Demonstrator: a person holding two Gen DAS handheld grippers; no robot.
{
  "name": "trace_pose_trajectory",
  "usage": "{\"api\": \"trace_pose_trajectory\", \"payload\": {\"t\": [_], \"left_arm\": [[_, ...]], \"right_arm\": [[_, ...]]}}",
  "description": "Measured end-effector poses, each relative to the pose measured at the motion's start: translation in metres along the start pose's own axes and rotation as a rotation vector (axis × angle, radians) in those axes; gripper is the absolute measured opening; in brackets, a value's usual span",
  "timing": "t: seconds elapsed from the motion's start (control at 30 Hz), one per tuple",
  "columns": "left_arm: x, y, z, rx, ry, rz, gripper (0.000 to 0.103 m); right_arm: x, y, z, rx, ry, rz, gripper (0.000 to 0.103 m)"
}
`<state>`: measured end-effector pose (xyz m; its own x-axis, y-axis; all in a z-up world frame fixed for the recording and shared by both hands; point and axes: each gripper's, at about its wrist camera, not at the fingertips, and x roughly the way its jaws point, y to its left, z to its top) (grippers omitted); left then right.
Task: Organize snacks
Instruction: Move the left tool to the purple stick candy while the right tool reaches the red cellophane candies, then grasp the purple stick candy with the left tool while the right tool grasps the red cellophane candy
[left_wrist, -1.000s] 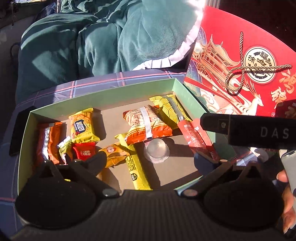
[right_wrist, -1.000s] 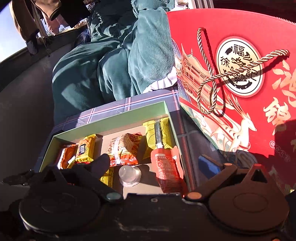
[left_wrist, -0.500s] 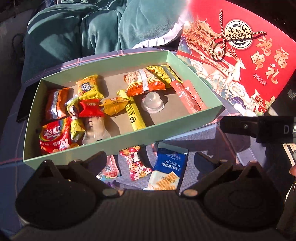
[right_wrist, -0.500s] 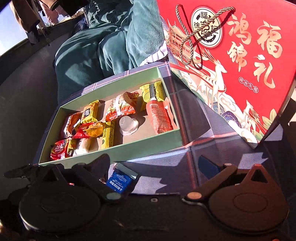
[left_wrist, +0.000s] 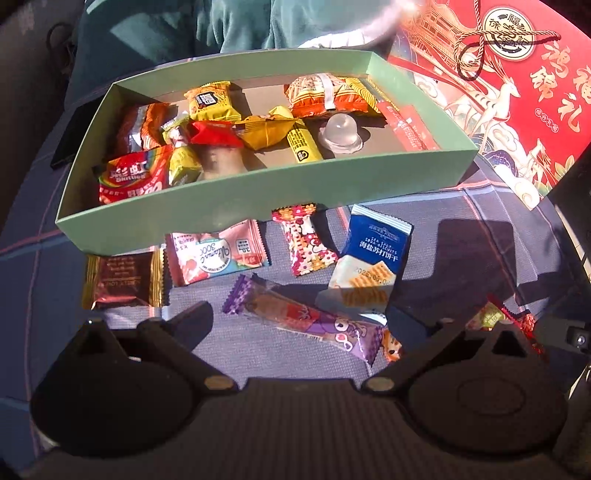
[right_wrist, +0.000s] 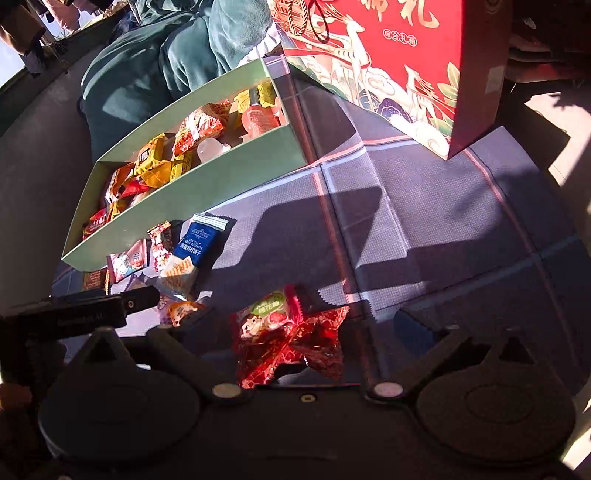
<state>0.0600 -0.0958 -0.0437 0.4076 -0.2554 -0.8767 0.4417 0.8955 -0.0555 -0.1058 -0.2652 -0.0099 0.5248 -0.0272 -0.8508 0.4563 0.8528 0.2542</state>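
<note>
A green box (left_wrist: 236, 199) (right_wrist: 236, 173) holds several wrapped snacks and a clear jelly cup (left_wrist: 341, 133). Loose snacks lie in front of it on the plaid cloth: a blue biscuit pack (left_wrist: 373, 258) (right_wrist: 195, 245), a purple bar (left_wrist: 303, 317), a pink packet (left_wrist: 216, 253), a brown packet (left_wrist: 122, 280) and a flowered candy (left_wrist: 304, 240). My left gripper (left_wrist: 299, 317) is open and empty above the purple bar. My right gripper (right_wrist: 306, 321) is open, with a red foil snack (right_wrist: 291, 332) lying between its fingers, not held.
A red gift bag (left_wrist: 509, 88) (right_wrist: 399, 62) stands right of the box. A teal blanket (right_wrist: 155, 62) lies behind the box. A dark phone (left_wrist: 68, 136) lies left of the box. The left gripper's body (right_wrist: 74, 317) shows at the right view's left edge.
Both grippers have pulled back from over the box toward the near side of the cloth. The loose snacks in front of the box have come into view. Both stay open.
</note>
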Motion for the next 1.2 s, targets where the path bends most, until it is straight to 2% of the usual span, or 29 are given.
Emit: {"api": "trace_pose_trajectory", "payload": {"t": [0.03,0.1,0.13,0.2,0.27,0.33,0.53,0.7,0.87,0.97,1.03,1.07,1.1,1.13,1.17,1.2], "left_arm": [[0.003,0.0,0.001,-0.011,0.004,0.003,0.103],[0.008,-0.002,0.001,-0.015,0.008,0.021,0.103],[0.011,-0.003,0.001,-0.011,0.01,0.035,0.103],[0.017,-0.006,-0.001,0.011,0.016,0.057,0.103],[0.021,-0.008,-0.005,0.032,0.022,0.074,0.103],[0.024,-0.004,-0.01,0.038,0.031,0.077,0.103],[0.02,0.022,-0.018,-0.001,0.048,0.084,0.103],[0.014,0.042,-0.02,-0.059,0.056,0.097,0.103],[0.01,0.039,-0.013,-0.026,0.045,0.12,0.103],[0.015,0.033,-0.004,0.0,0.042,0.123,0.103],[0.022,0.028,0.001,0.011,0.042,0.134,0.102],[0.025,0.026,0.002,0.016,0.041,0.134,0.1],[0.027,0.025,0.002,0.024,0.041,0.129,0.09],[0.028,0.023,0.002,0.034,0.043,0.107,0.085],[0.027,0.022,0.002,0.035,0.034,0.087,0.075],[0.026,0.021,0.002,0.043,0.029,0.061,0.059]], "right_arm": [[-0.001,0.0,-0.004,-0.005,0.012,-0.006,0.09],[-0.002,0.0,-0.01,-0.007,0.028,-0.003,0.069],[-0.002,0.001,-0.012,-0.013,0.044,0.003,0.064],[0.0,0.005,-0.017,-0.037,0.072,0.003,0.036],[0.005,0.01,-0.021,-0.071,0.104,-0.005,0.03],[0.011,0.014,-0.024,-0.084,0.112,-0.011,0.029],[0.025,0.011,-0.008,-0.062,0.06,-0.054,0.03],[0.039,0.016,0.008,-0.069,0.026,-0.044,0.031],[0.05,0.022,0.019,-0.087,-0.008,-0.045,0.039],[0.049,0.014,0.021,-0.061,-0.016,-0.055,0.047],[0.046,0.007,0.021,-0.043,-0.019,-0.063,0.048],[0.043,0.002,0.02,-0.029,-0.021,-0.065,0.048],[0.04,-0.001,0.019,-0.019,-0.021,-0.064,0.048],[0.038,-0.005,0.019,-0.008,-0.023,-0.062,0.048],[0.037,-0.007,0.018,-0.001,-0.023,-0.058,0.048],[0.034,-0.008,0.017,0.01,-0.022,-0.049,0.048]]}}
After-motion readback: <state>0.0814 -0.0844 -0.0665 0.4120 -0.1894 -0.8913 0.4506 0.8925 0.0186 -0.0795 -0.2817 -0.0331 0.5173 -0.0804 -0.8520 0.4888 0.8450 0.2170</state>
